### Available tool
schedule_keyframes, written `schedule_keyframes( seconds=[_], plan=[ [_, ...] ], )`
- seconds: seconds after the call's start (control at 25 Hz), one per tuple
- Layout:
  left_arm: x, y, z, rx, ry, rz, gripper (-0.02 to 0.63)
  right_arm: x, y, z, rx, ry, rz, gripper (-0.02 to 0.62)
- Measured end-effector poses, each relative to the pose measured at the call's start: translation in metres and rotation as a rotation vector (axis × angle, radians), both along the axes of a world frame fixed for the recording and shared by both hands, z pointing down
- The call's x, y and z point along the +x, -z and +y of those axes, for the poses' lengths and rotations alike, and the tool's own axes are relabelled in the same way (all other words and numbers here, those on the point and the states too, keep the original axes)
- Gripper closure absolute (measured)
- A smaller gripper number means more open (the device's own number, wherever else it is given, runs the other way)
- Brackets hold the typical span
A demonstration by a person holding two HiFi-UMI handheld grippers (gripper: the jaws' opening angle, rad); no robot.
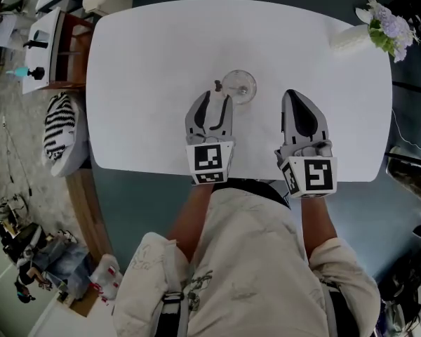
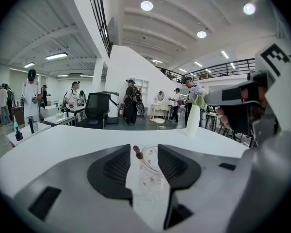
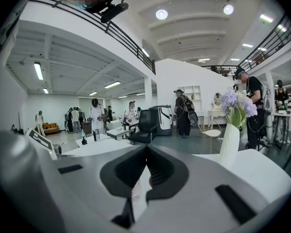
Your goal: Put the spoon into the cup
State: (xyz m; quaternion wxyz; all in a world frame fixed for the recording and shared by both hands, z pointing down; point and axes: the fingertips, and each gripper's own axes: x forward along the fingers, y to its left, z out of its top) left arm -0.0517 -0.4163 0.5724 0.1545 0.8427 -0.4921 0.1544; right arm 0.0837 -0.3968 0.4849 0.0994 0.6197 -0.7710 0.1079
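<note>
Since the spoon (image 2: 137, 152) is already stood in the cup (image 1: 238, 88), handle tilted leftward, just ahead of the open-jawed left hand-held gripper (image 1: 214, 105) (nothing gripped), the shut right hand-held gripper (image 1: 293, 97) is judged farther off.

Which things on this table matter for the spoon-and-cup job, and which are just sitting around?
Job:
- glass cup
- spoon, already standing in the cup
- left gripper, open just short of the cup

Lying about:
- vase of flowers, far table corner
- striped cushion, beside the table
</note>
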Motion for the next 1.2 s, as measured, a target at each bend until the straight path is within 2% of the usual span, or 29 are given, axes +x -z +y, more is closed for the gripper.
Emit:
schedule_keyframes(
  seconds=[0.84, 1.2],
  plan=[
    [-0.005, 0.114, 0.143, 0.205, 0.091, -0.041, 0.449, 0.021, 0.074, 0.139, 0.155, 0.039, -0.020, 0.607],
    [0.000, 0.167, 0.207, 0.342, 0.123, -0.053, 0.449, 0.037, 0.095, 0.197, 0.238, 0.050, -0.017, 0.607]
  ],
)
